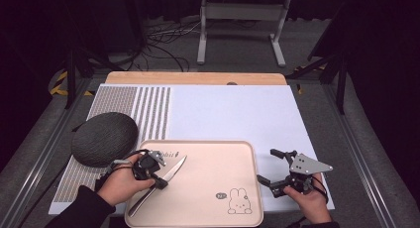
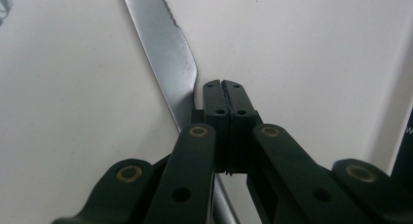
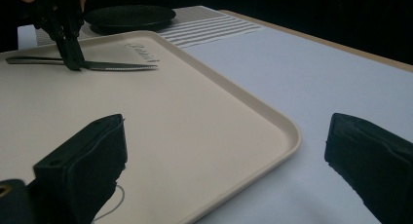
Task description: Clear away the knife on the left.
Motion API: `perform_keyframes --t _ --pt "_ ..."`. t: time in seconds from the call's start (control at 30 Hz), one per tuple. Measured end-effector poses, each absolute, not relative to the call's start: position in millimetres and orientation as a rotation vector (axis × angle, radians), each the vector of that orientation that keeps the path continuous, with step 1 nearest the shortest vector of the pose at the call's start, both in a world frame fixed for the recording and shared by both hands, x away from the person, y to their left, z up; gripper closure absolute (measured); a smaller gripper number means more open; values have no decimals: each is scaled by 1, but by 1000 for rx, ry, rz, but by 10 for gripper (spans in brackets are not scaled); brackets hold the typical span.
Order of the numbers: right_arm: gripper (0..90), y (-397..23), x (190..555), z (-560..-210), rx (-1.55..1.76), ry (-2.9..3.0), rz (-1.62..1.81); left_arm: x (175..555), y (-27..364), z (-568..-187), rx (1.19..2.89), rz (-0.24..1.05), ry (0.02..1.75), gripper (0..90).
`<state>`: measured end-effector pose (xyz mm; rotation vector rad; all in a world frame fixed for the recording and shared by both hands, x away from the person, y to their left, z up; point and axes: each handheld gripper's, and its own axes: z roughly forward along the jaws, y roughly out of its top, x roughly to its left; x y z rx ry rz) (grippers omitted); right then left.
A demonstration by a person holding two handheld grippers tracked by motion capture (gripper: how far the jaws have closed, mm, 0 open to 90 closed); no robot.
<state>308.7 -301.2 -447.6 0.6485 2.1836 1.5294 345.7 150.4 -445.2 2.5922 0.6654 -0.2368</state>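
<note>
Your left tool (image 1: pixel 159 181) sits nearest, its jaws closed on a serrated table knife (image 1: pixel 171 173) near where blade meets handle, over the left part of the beige tray (image 1: pixel 213 163) just right of the dark round hat (image 1: pixel 104 138). That knife's long axis runs diagonally, handle toward you and tip pointing away and to the right, so any lift probably has to keep it level. Farther right, your right tool (image 1: pixel 271 166) rests on the table with its jaws wide open and empty, well apart from the knife.

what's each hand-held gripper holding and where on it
The left hand-held gripper is shut on the knife where blade meets handle. The right hand-held gripper is open, holding nothing.
</note>
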Motion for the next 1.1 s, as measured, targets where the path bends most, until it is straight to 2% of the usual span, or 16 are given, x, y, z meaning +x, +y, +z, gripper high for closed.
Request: perform_keyframes --t 0.6,1.1 --pt "25 -301 309 -448 645 2186 1525 350 168 -444 2596 -168 741 900" --pt "25 -301 309 -448 646 2188 1524 350 183 -445 2560 -180 806 900"
